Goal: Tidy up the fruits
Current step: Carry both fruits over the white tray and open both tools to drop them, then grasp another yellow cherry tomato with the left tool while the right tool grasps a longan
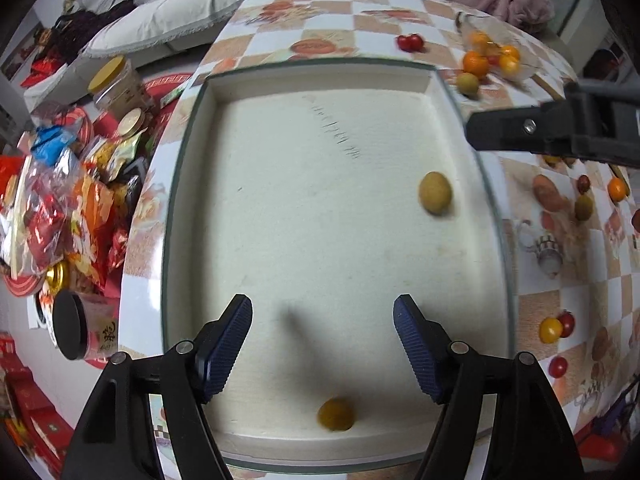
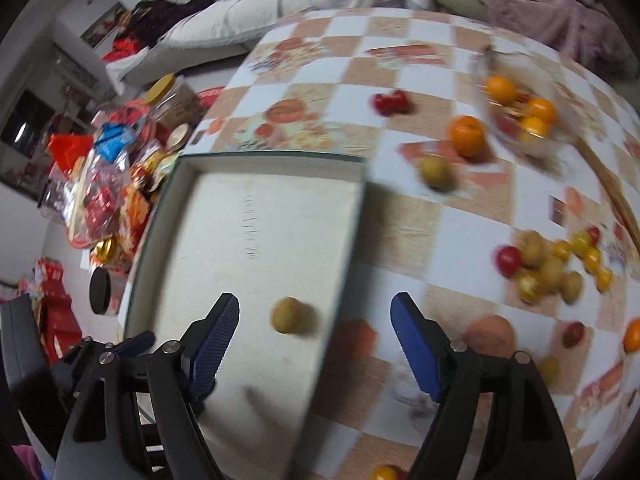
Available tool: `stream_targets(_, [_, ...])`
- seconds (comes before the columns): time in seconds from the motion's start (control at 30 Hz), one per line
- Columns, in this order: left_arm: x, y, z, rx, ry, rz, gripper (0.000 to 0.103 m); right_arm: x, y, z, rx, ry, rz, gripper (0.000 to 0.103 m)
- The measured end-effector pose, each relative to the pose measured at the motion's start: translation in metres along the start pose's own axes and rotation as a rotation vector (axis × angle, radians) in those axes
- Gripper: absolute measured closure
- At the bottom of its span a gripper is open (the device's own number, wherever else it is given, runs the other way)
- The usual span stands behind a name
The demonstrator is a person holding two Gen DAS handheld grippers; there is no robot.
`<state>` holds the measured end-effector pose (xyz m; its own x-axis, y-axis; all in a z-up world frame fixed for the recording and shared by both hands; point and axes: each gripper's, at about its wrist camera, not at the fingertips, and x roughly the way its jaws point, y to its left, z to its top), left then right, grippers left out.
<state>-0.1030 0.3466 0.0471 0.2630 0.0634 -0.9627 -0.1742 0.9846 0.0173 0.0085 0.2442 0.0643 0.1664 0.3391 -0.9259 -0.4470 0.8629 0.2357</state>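
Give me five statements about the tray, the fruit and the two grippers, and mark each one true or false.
1. Two small yellow-green fruits lie in the tray, one near its right wall and one near its front edge. True.
2. The left gripper is clamped on a fruit. False: its fingers stand apart with nothing between them.
3. The right gripper is open and holds nothing. True.
4. The tray is full of red tomatoes. False: the red tomatoes lie on the checked tablecloth, outside the tray.
5. An orange fruit sits on the tablecloth beyond the tray's far right corner. True.
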Motion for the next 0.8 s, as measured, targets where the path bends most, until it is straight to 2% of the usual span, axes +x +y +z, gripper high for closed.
stream_targets(0.17, [-0.014, -0.035, 0.005, 0.090, -0.031, -0.042, 0.029, -0.024, -0.061, -0.029, 0.124, -0.009, -0.095, 0.022])
stream_targets(0.37, [-0.028, -0.092, 0.006, 0.213, -0.046, -0.127, 0.029, -0.044, -0.132, -0.069, 0.259, 0.019, -0.182, 0.022])
stream_targets(0.57, [-0.024, -0.144, -0.008, 0.315, -0.012, -0.184, 0.029, -0.049, -0.156, -0.089, 0.304, 0.027, -0.190, 0.022])
stream_targets(0.8, [-0.011, -0.162, -0.027, 0.389, 0.012, -0.172, 0.029, -0.050, -0.163, -0.099, 0.321, 0.029, -0.166, 0.022])
